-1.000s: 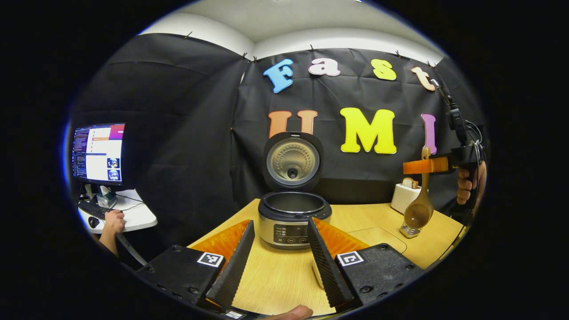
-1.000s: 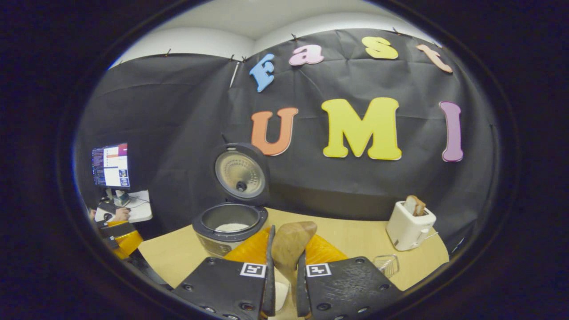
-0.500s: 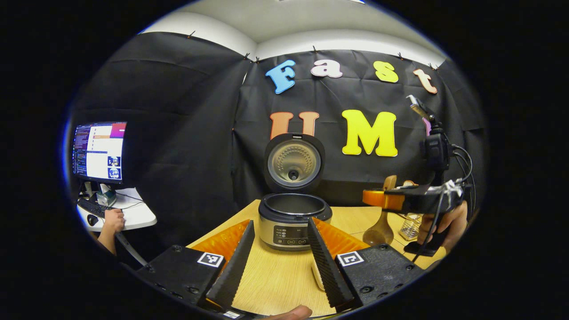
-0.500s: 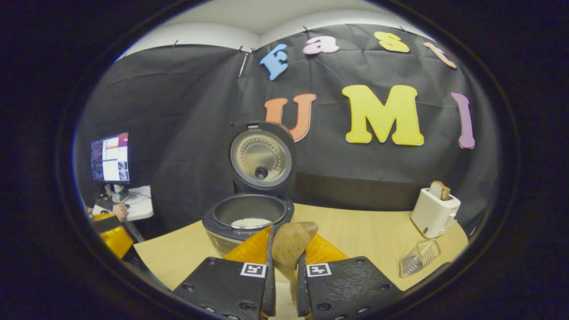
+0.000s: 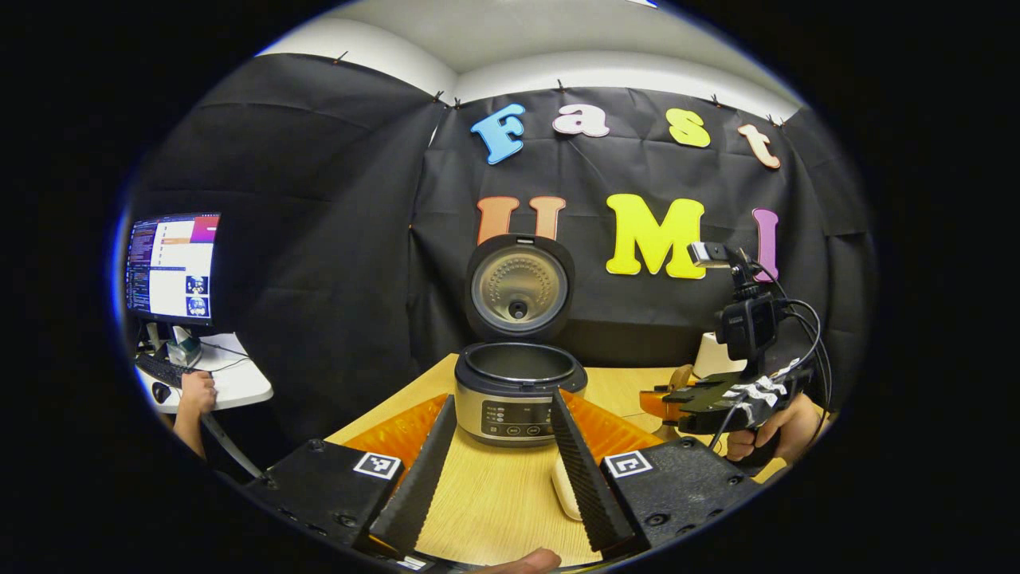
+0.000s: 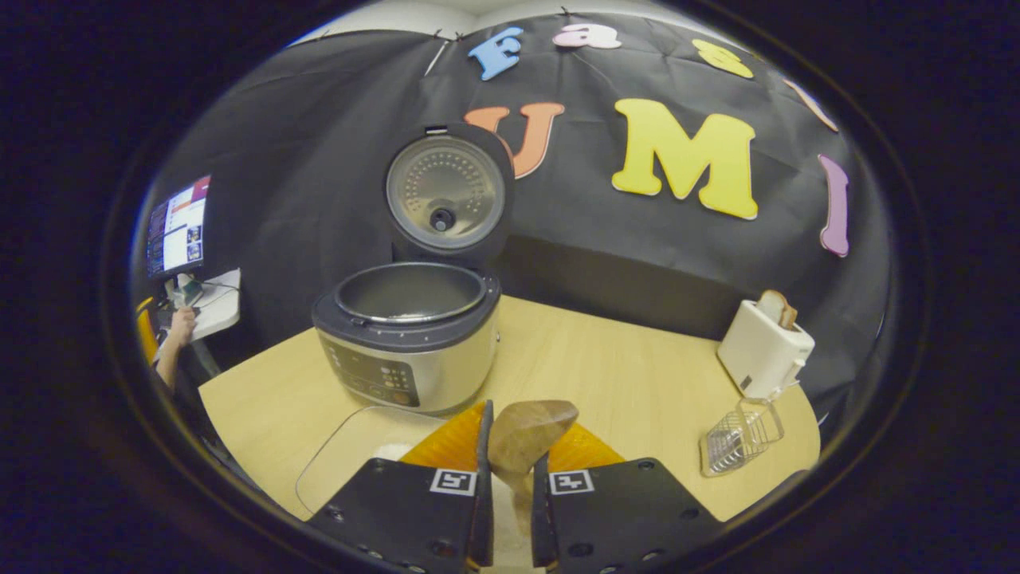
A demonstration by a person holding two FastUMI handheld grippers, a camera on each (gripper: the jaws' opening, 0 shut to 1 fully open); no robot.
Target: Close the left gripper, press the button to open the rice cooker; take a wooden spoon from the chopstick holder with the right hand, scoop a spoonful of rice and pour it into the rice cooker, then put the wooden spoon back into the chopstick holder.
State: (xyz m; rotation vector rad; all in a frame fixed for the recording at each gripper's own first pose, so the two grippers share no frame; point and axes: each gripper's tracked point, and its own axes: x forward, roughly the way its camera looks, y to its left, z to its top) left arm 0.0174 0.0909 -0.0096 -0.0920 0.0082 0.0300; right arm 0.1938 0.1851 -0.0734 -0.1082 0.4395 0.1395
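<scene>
Rice cooker (image 6: 410, 339) open on wooden table (image 6: 606, 375).

The left gripper view looks level and straight at the control panel of the rice cooker (image 5: 518, 391) from a short way back over the surface (image 5: 494, 502). The right gripper view sits closer, to the cooker's (image 6: 414, 335) front right, apparently tilted down toward the surface (image 6: 637, 383). Both share the cooker, its raised lid (image 5: 519, 287) and the monitor (image 5: 170, 267) far to its left.
</scene>
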